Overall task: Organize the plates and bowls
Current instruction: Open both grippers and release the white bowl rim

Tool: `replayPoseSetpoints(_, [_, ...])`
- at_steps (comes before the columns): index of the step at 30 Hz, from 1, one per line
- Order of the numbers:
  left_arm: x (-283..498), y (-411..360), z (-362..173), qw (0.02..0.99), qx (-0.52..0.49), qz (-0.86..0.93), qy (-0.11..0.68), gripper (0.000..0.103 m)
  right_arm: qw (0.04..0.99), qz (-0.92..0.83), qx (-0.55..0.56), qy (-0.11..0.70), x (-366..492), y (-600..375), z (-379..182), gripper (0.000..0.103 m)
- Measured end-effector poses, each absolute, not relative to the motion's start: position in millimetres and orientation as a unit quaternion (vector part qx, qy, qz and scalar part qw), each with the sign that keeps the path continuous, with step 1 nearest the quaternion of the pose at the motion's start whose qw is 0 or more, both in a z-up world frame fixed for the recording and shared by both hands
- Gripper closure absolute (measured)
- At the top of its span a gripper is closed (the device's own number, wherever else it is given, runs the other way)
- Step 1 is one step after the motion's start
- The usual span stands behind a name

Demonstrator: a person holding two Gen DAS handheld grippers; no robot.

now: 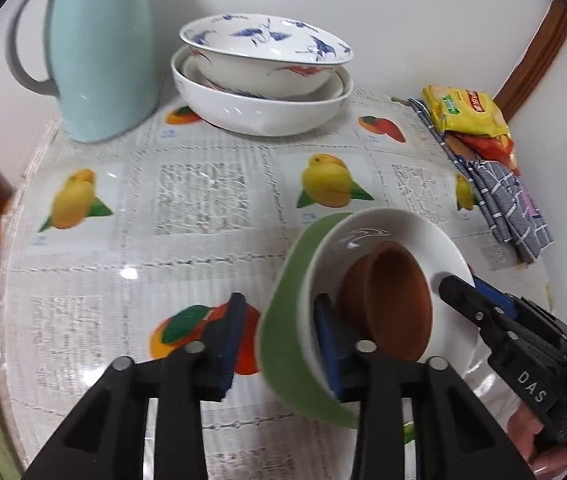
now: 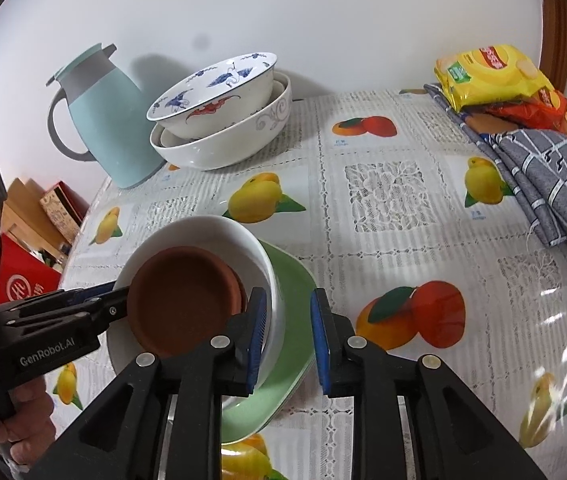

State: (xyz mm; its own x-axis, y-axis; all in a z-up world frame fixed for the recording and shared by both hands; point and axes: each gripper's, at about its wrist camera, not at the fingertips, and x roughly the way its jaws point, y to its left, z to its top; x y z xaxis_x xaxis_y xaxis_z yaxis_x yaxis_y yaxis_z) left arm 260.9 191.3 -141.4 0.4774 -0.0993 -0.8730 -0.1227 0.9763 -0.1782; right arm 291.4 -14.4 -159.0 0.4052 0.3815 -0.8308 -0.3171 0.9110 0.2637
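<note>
Two grippers, left gripper [image 1: 279,344] and right gripper [image 2: 287,340], straddling green plate [image 2: 295,304] rim

Setting: home dining corner | Evidence: fruit-print cloth on surface [image 2: 383,216]; thermos jug [image 2: 99,120] and stacked bowls [image 2: 223,120] beyond the tongs; snack packets [image 2: 491,76], folded towel [image 2: 551,184] far right.

Both grippers are black plastic with blue ribbed pads and round silver screw heads. The left gripper [image 1: 279,340] reads "GenRobot.AI" on its side, the right gripper [image 2: 287,336] "DAS". Bare skin shows on the hands.
</note>
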Motion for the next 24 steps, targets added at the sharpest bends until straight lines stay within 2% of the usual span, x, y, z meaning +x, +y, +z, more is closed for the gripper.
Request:
replayPoseSetpoints(3, [256,195,-139,0.852,-0.123,0.001,0.509,0.069,0.836,0.208,0.032,0.507,289,-15,-159,0.074])
replayPoseSetpoints(5, [252,196,-138,0.853,-0.118,0.011,0.508,0.059,0.832,0.206,0.031,0.514,286,-16,-159,0.069])
replayPoseSetpoints(7, [247,195,-136,0.855,-0.114,0.024,0.505,0.055,0.829,0.209,0.032,0.517,283,-17,-158,0.066])
replayPoseSetpoints(10, [239,195,-132,0.857,-0.122,0.027,0.501,0.054,0.829,0.209,0.028,0.518,276,-20,-156,0.059])
replayPoseSetpoints(15, [219,190,-123,0.863,-0.12,0.04,0.489,0.051,0.831,0.213,0.024,0.513,258,-27,-145,0.052])
replayPoseSetpoints(18, [205,186,-115,0.867,-0.124,0.045,0.48,0.049,0.838,0.209,0.014,0.505,245,-34,-135,0.052])
replayPoseSetpoints(23, [178,172,-98,0.876,-0.125,0.051,0.462,0.035,0.85,0.199,0.002,0.488,217,-50,-114,0.052])
replayPoseSetpoints(24, [174,168,-95,0.878,-0.124,0.049,0.459,0.035,0.854,0.196,0.001,0.482,209,-55,-108,0.051])
